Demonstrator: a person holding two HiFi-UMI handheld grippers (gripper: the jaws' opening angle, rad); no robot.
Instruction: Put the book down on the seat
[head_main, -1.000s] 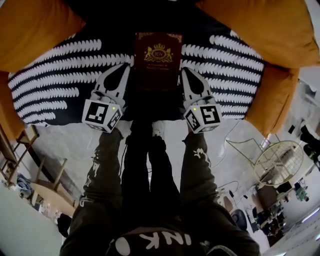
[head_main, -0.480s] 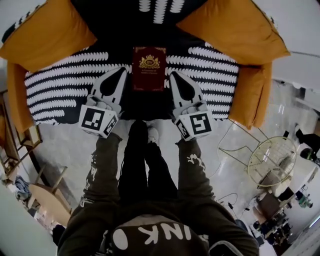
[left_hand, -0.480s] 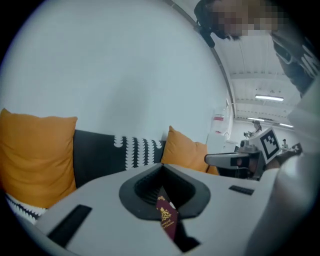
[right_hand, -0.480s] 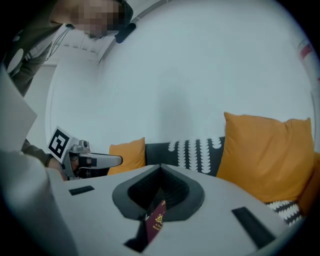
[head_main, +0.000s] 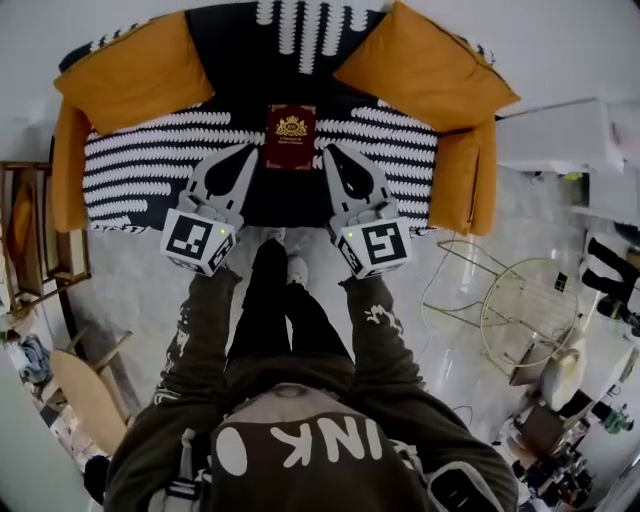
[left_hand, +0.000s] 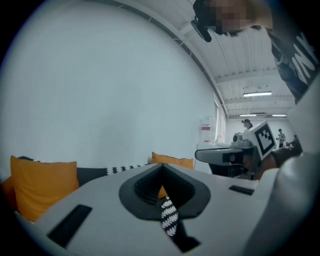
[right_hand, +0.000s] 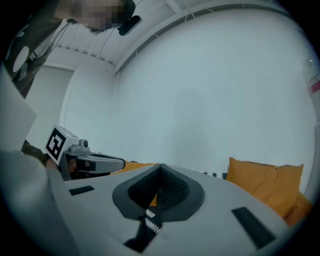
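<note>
Nearest the head camera are the person's dark sweatshirt and both sleeved arms, reaching forward over a pale floor (head_main: 150, 300). Each hand carries a gripper with a marker cube at its rear.

The left gripper (head_main: 246, 156) has its jaws pressed together with nothing between them. In its own view, the closed tips (left_hand: 161, 170) meet in a point, and only a strip of black-and-white fabric shows through the slot below. The right gripper (head_main: 332, 156) is likewise closed and empty, its tips (right_hand: 160, 169) meeting the same way. Each gripper view also catches the other gripper off to the side.

Between the two gripper tips and just past them, the book (head_main: 290, 137) lies flat on the seat (head_main: 150, 165). It is dark red with a gold crest on its cover. Neither gripper holds it. The seat belongs to a sofa covered in black cloth with rows of white leaf-like marks.

Further back, one orange cushion (head_main: 135, 75) leans at the sofa's left corner and another orange cushion (head_main: 425, 75) at its right. A plain pale wall stands behind them. Off to the right, on the floor, stands a wire-frame chair (head_main: 520, 315).
</note>
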